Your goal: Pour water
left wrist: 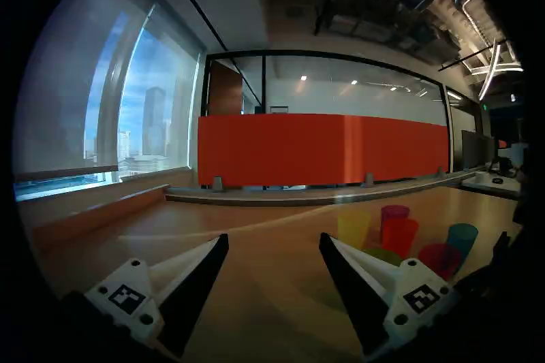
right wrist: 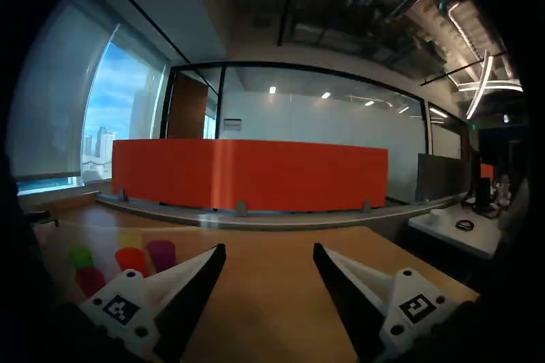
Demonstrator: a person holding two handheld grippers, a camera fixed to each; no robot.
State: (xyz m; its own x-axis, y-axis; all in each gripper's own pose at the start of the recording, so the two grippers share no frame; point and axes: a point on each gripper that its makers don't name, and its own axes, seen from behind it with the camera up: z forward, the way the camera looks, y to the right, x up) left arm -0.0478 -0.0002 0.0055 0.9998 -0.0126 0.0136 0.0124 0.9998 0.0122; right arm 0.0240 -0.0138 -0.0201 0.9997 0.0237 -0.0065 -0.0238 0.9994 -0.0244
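Note:
A cluster of translucent plastic cups stands on the wooden table. In the left gripper view they sit at the right: a yellow cup (left wrist: 353,227), a purple cup (left wrist: 394,214), an orange cup (left wrist: 400,236), a teal cup (left wrist: 462,238), a red cup (left wrist: 441,259) and a green cup (left wrist: 383,255) partly behind my finger. My left gripper (left wrist: 273,248) is open, with nothing between its fingers, left of the cups. In the right gripper view the cups are at the lower left: green cup (right wrist: 80,256), yellow cup (right wrist: 129,239), orange cup (right wrist: 131,259), purple cup (right wrist: 161,253), red cup (right wrist: 90,280). My right gripper (right wrist: 268,256) is open over bare table.
An orange divider panel (left wrist: 320,148) runs along the table's far edge (right wrist: 272,221). A large window (left wrist: 146,118) is at the left. A white desk (right wrist: 460,230) with monitors stands at the right. Wooden tabletop (left wrist: 272,281) lies ahead of both grippers.

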